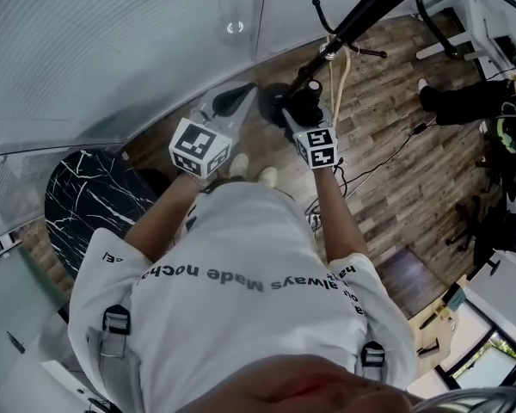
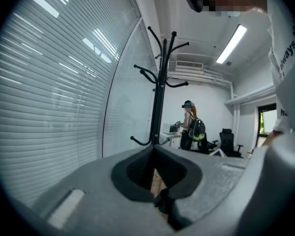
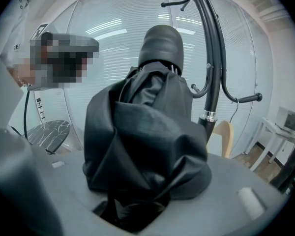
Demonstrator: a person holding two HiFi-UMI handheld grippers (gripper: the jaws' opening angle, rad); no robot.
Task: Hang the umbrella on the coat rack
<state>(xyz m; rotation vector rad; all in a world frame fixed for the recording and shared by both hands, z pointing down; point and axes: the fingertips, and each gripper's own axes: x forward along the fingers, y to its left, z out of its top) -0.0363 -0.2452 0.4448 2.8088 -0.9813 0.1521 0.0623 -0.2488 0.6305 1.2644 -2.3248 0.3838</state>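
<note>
Right gripper [image 3: 132,214] is clamped on the folded black umbrella [image 3: 147,122], lower centre of its view; the rack [image 3: 214,68] stands just behind, at upper right. Left gripper [image 2: 160,200], jaws together, holds nothing. Grip is on loose fabric, so the umbrella could slip out, or bump a hook [image 3: 243,100] and drop instead of catching.

Black umbrella [image 3: 147,132] is folded, its shiny fabric bunched and crumpled below a rounded cap that points upward, raised just beside the slim upright pole of the black coat rack [image 3: 214,82] with curved hooks.
</note>
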